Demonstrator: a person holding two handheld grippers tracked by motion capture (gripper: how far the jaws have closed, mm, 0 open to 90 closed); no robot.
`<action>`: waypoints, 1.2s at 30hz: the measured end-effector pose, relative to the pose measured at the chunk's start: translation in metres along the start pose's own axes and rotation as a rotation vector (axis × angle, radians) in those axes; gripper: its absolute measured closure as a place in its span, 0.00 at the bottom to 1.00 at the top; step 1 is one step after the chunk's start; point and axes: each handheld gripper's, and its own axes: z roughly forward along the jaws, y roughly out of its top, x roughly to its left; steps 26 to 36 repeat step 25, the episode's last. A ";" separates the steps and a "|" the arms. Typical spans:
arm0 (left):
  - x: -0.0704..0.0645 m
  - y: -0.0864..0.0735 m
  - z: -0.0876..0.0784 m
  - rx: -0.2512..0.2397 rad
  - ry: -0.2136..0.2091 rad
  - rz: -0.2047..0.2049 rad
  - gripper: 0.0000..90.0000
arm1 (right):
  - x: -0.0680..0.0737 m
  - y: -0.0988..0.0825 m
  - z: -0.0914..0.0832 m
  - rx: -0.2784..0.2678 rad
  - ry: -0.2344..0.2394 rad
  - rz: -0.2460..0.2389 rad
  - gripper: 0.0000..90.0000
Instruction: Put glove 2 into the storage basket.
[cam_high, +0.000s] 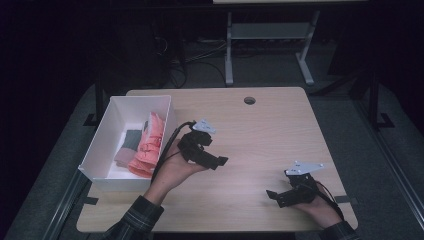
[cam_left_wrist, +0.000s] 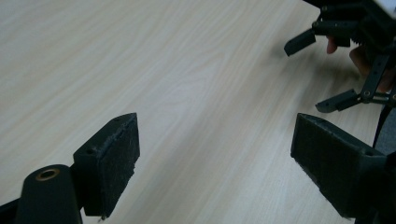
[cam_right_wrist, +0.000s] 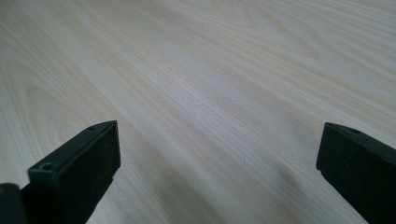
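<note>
Left tongs (cam_high: 220, 161): jaws wide apart, holding nothing, positioned just right of the white bin (cam_high: 113, 122), above bare wooden surface (cam_high: 260, 130). Right tongs (cam_high: 272, 196): jaws wide apart, holding nothing, well to the right of the bin near the front edge of the surface. The bin contains folded pink cloth (cam_high: 149, 145) against its right wall, with grey cloth (cam_high: 130, 140) beside it, both clear of either tongs.
</note>
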 end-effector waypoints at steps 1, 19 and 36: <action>-0.002 -0.003 0.004 0.006 0.001 0.003 0.17 | 0.000 0.000 0.000 0.000 0.000 -0.003 0.00; -0.019 -0.061 0.063 0.084 0.006 0.050 0.17 | 0.001 0.000 0.002 0.012 0.000 -0.007 0.00; -0.020 -0.067 0.066 0.090 0.015 0.065 0.17 | 0.000 -0.001 0.002 0.017 0.002 -0.013 0.00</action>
